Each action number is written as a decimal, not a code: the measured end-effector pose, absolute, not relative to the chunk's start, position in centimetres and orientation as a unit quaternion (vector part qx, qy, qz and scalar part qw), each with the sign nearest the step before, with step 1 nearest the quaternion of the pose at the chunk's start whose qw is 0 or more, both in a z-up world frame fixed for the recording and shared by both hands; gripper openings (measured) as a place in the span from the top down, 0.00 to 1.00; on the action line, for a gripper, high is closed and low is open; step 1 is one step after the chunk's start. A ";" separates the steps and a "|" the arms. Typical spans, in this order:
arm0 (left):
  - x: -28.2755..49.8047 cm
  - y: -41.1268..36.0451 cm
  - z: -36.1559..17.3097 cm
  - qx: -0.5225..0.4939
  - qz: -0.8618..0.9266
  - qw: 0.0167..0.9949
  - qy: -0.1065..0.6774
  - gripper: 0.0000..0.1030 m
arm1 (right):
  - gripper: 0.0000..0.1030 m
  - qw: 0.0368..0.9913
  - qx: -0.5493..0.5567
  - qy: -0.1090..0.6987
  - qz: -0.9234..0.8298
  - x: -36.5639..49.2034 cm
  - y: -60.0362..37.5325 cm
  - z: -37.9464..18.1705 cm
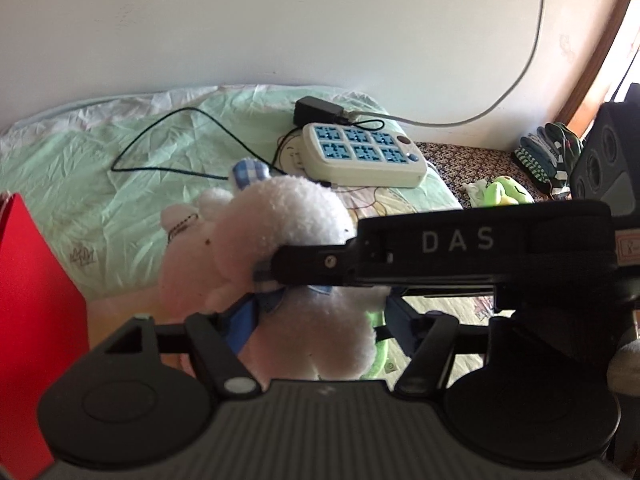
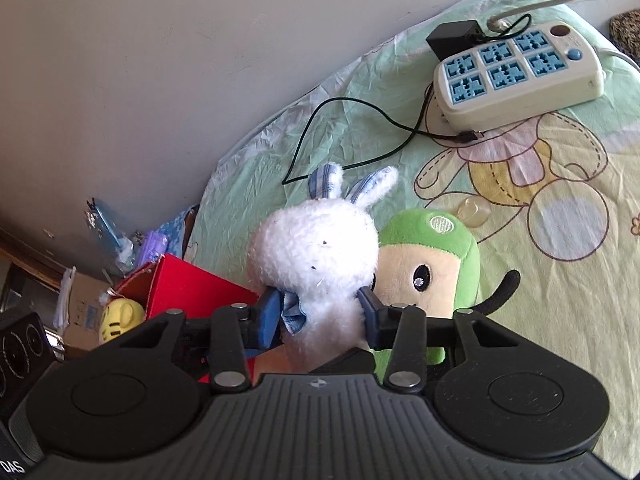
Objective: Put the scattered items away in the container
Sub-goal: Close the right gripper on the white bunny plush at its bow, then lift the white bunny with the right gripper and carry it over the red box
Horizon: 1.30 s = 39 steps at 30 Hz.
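A white plush rabbit [image 1: 280, 220] with blue checked ears stands on the green bedsheet [image 1: 120, 168]. My left gripper [image 1: 320, 316] has its blue pads against both sides of the rabbit's body. The right gripper's black finger [image 1: 312, 258] reaches in from the right at its neck. In the right wrist view the right gripper [image 2: 318, 312] is shut on the rabbit [image 2: 316, 244] just above its blue collar. A green plush doll [image 2: 432, 272] lies right behind the rabbit. The red container [image 2: 192, 288] is at the left with a yellow toy [image 2: 120, 320] inside; its red wall [image 1: 32, 300] is beside my left gripper.
A white power strip [image 1: 364, 152] with a black adapter [image 1: 316, 110] and a black cable [image 1: 168, 144] lies further back on the bed. Another small green toy [image 1: 508, 194], striped socks [image 1: 544, 156] and a black speaker [image 1: 600, 160] are at the right. A wall runs behind the bed.
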State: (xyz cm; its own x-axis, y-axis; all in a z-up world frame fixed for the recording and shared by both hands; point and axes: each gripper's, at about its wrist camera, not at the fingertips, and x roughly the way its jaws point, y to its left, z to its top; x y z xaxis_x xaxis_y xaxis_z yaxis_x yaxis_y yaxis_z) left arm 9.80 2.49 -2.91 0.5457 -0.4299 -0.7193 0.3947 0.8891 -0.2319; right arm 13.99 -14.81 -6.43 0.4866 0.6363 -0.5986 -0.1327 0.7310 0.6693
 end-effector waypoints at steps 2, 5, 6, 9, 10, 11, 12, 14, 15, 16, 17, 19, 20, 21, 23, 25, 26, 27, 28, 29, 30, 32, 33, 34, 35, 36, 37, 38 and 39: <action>9.5 2.4 -2.6 -0.016 -0.238 0.881 0.408 0.41 | 0.59 0.812 0.295 0.446 0.233 13.8 -15.3 -6.4; 8.7 2.2 -2.0 -0.009 -0.246 0.882 0.401 0.43 | 0.59 0.807 0.314 0.444 0.233 13.4 -16.1 -6.3; 8.4 2.1 -1.8 -0.006 -0.250 0.882 0.398 0.43 | 0.59 0.805 0.318 0.443 0.234 13.1 -16.3 -6.2; 6.9 2.2 -1.4 0.003 -0.262 0.881 0.394 0.44 | 0.60 0.802 0.323 0.443 0.239 11.9 -16.7 -6.0; 6.3 2.2 -1.4 0.004 -0.267 0.879 0.394 0.44 | 0.60 0.800 0.323 0.444 0.241 11.4 -16.8 -5.9; 5.7 2.4 -1.4 0.004 -0.272 0.877 0.396 0.44 | 0.60 0.798 0.324 0.446 0.243 10.8 -16.9 -6.0; 5.1 2.5 -1.5 0.004 -0.277 0.874 0.400 0.44 | 0.60 0.795 0.325 0.449 0.244 10.2 -16.9 -6.2; 3.7 2.8 -2.2 0.007 -0.289 0.864 0.411 0.43 | 0.60 0.790 0.322 0.460 0.246 9.0 -16.9 -6.7; 3.1 2.9 -2.5 0.010 -0.294 0.860 0.417 0.41 | 0.60 0.787 0.320 0.466 0.247 8.4 -16.8 -7.1; 2.5 3.0 -2.9 0.013 -0.298 0.856 0.421 0.37 | 0.60 0.784 0.319 0.471 0.249 7.8 -16.7 -7.4; 1.9 3.0 -3.4 0.018 -0.300 0.853 0.426 0.34 | 0.60 0.780 0.318 0.477 0.251 7.2 -16.5 -7.8; 1.0 3.0 -4.2 0.028 -0.300 0.849 0.434 0.30 | 0.60 0.775 0.314 0.486 0.254 6.3 -16.1 -8.6; 0.8 3.0 -4.6 0.031 -0.299 0.846 0.440 0.25 | 0.60 0.773 0.312 0.491 0.253 6.1 -15.9 -8.9; 0.8 3.0 -5.1 0.033 -0.296 0.844 0.446 0.23 | 0.60 0.771 0.312 0.495 0.252 5.9 -15.7 -9.3; 1.0 3.0 -5.8 0.033 -0.286 0.844 0.453 0.19 | 0.60 0.767 0.316 0.498 0.250 6.0 -15.5 -9.7; 1.3 3.2 -6.3 0.032 -0.274 0.845 0.458 0.19 | 0.60 0.768 0.318 0.497 0.250 6.1 -15.5 -9.8; 1.4 3.4 -6.5 0.028 -0.271 0.845 0.461 0.19 | 0.60 0.768 0.318 0.497 0.251 6.2 -15.5 -9.7; 1.6 3.6 -6.8 0.021 -0.270 0.843 0.465 0.20 | 0.60 0.767 0.319 0.497 0.250 6.2 -15.6 -9.8; 1.9 3.7 -7.1 0.011 -0.270 0.839 0.472 0.24 | 0.60 0.766 0.322 0.498 0.250 6.2 -15.6 -9.7; 2.1 3.8 -7.4 -0.001 -0.275 0.834 0.479 0.36 | 0.60 0.765 0.322 0.499 0.250 6.2 -15.6 -9.8; 2.3 3.9 -7.6 -0.009 -0.279 0.829 0.484 0.38 | 0.61 0.764 0.320 0.501 0.249 6.1 -15.5 -9.9; 2.3 3.7 -7.5 -0.007 -0.273 0.833 0.482 0.39 | 0.61 0.768 0.314 0.500 0.249 6.0 -15.3 -9.8; 2.2 3.6 -7.4 -0.003 -0.272 0.835 0.478 0.39 | 0.61 0.768 0.313 0.499 0.249 5.9 -15.2 -9.7; 2.0 3.6 -7.1 -0.001 -0.272 0.837 0.474 0.39 | 0.61 0.770 0.313 0.497 0.250 5.8 -15.3 -9.4; 1.9 3.6 -6.8 0.002 -0.271 0.840 0.470 0.39 | 0.61 0.771 0.314 0.494 0.251 5.7 -15.4 -9.3; 1.7 3.5 -6.4 0.005 -0.271 0.843 0.466 0.39 | 0.61 0.772 0.315 0.492 0.252 5.6 -15.4 -9.1; 1.6 3.4 -6.1 0.007 -0.270 0.845 0.461 0.40 | 0.61 0.773 0.315 0.489 0.253 5.6 -15.4 -8.9; 1.4 3.4 -5.7 0.009 -0.269 0.848 0.456 0.40 | 0.61 0.775 0.315 0.486 0.254 5.5 -15.4 -8.6; 1.3 3.5 -5.3 0.010 -0.268 0.851 0.451 0.40 | 0.61 0.777 0.314 0.481 0.256 5.3 -15.4 -8.3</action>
